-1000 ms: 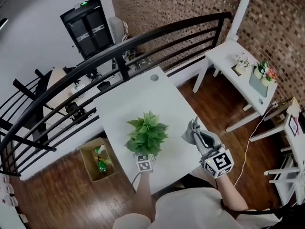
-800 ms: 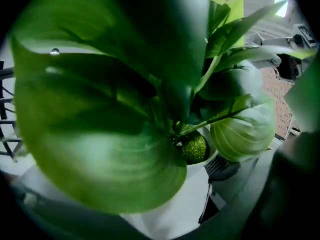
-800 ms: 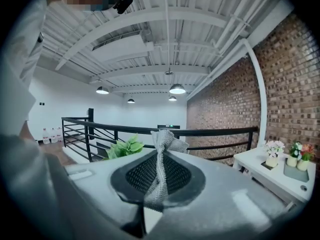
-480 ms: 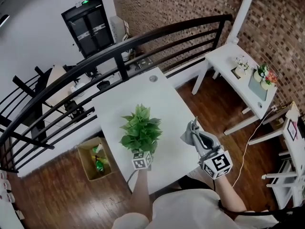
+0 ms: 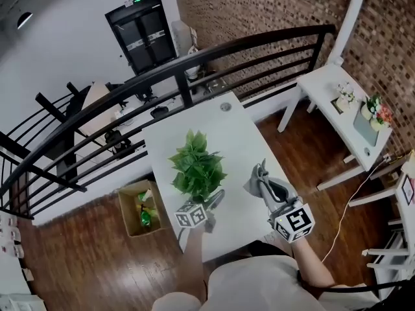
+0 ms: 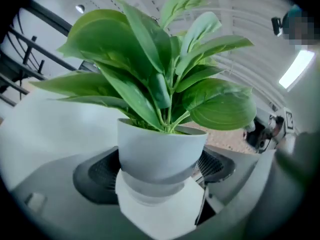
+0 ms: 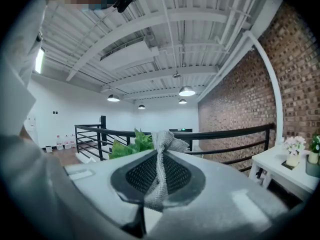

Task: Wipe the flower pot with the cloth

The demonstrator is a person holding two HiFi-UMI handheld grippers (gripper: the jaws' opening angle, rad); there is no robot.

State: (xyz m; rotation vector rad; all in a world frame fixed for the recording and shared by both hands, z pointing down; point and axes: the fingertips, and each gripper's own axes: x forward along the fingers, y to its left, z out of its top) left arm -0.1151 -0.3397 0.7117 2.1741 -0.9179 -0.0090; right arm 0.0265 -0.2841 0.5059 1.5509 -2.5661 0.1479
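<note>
Right gripper [image 5: 272,192], near right, clamps the grey knitted cloth [image 7: 161,174]. Left gripper [image 5: 209,207], near centre, jaws just been closing, pads now gripping the pale grey plastic flower pot [image 6: 161,151] with leafy plant, over the white table [image 5: 194,125]. Wiping not started, judging by the gap: cloth right of pot, apart.

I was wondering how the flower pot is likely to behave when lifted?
The jaws of the left gripper have just been closing on the flower pot at its base; its smooth, tapered wall looks slippery, so it may slide. The leaves spread beyond its rim, so it is probably top-heavy and apt to tilt.
</note>
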